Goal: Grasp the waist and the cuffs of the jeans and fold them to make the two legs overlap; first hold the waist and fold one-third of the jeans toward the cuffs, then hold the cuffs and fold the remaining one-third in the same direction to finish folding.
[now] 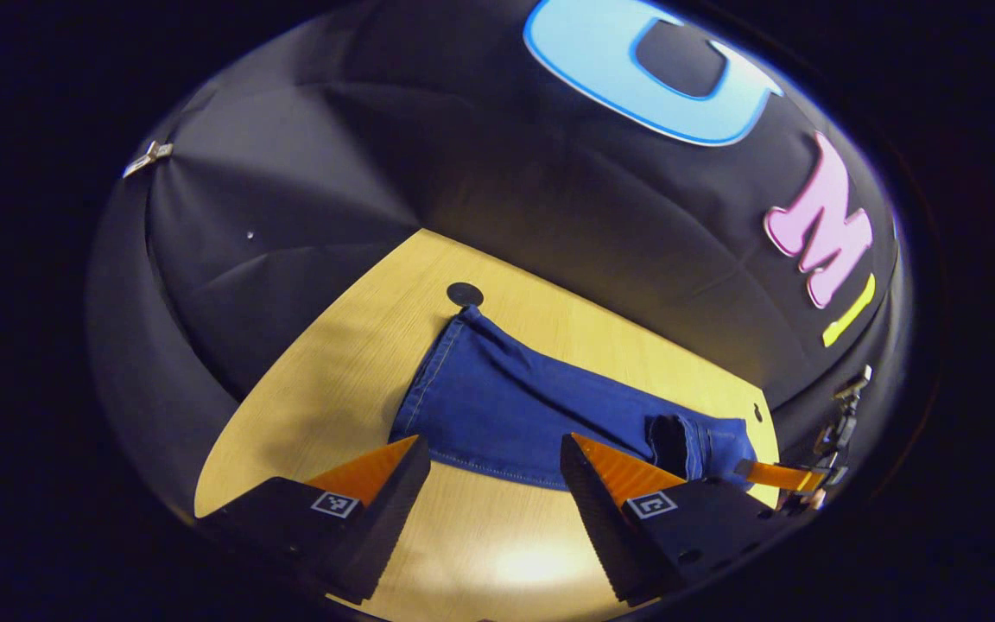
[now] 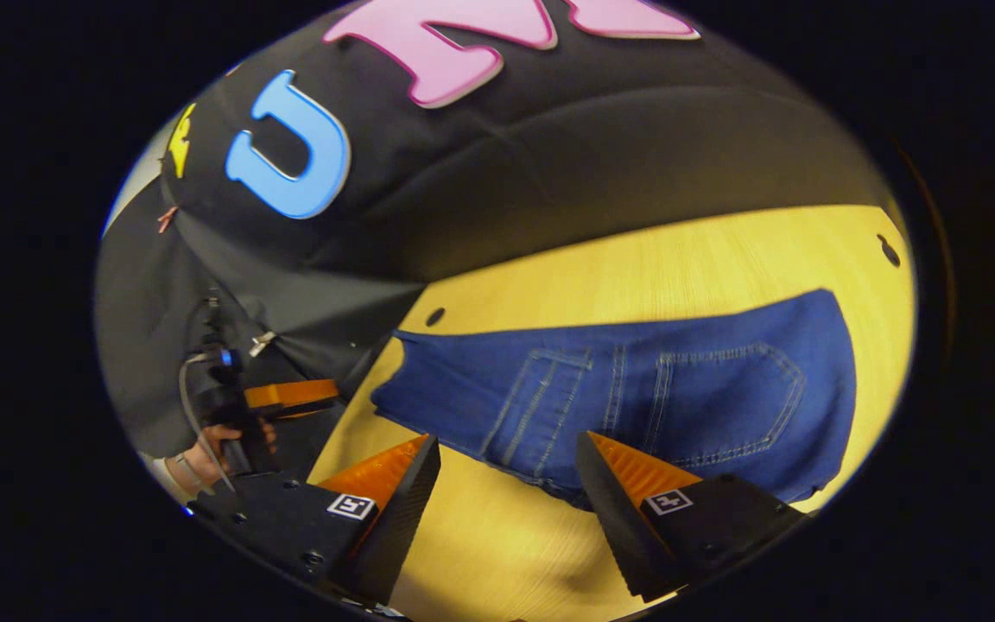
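The jeans (image 2: pixel 636 397) are laid flat on the tabletop (image 1: pixel 497 553). Both hand-held grippers, left (image 1: pixel 494 471) and right (image 2: pixel 508 471), are held apart, gripping nothing. Waist and cuffs are best pinched at the edges.

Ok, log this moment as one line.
jeans: flat on wooden table | left gripper: open, near cuffs | right gripper: open, near waist | nothing held
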Demonstrator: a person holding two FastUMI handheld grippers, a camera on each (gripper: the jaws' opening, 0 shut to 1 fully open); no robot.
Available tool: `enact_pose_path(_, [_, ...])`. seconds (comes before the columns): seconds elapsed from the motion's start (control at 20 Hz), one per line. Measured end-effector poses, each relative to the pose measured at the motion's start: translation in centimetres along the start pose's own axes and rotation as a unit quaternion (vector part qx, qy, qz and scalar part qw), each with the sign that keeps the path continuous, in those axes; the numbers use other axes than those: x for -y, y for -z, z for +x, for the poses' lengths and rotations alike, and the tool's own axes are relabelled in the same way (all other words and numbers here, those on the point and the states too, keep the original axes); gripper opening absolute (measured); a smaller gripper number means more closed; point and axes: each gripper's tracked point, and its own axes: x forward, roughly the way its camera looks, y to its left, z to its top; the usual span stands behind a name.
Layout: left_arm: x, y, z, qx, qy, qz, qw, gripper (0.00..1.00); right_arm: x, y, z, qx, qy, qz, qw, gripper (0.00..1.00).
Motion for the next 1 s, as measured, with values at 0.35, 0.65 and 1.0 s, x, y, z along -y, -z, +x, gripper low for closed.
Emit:
enact_pose_path(0.35, [-4.8,4.1,5.8,-0.145,-0.085,-0.059,0.984,0.97,-0.3,-2.3,-5.3,0.028,0.012,-0.037,0.999,0.97])
enact_pose_path(0.65, [-5.4,3.9,7.2,-0.167,-0.119,0.005,0.979,0.93,2.3,-2.4,-6.7,0.032,0.042,-0.023,0.998,0.97])
enact_pose_path(1.0, [-5.5,3.6,8.0,-0.187,-0.148,0.090,0.967,0.94,3.0,-1.9,-6.8,0.022,0.054,-0.025,0.998,0.97])
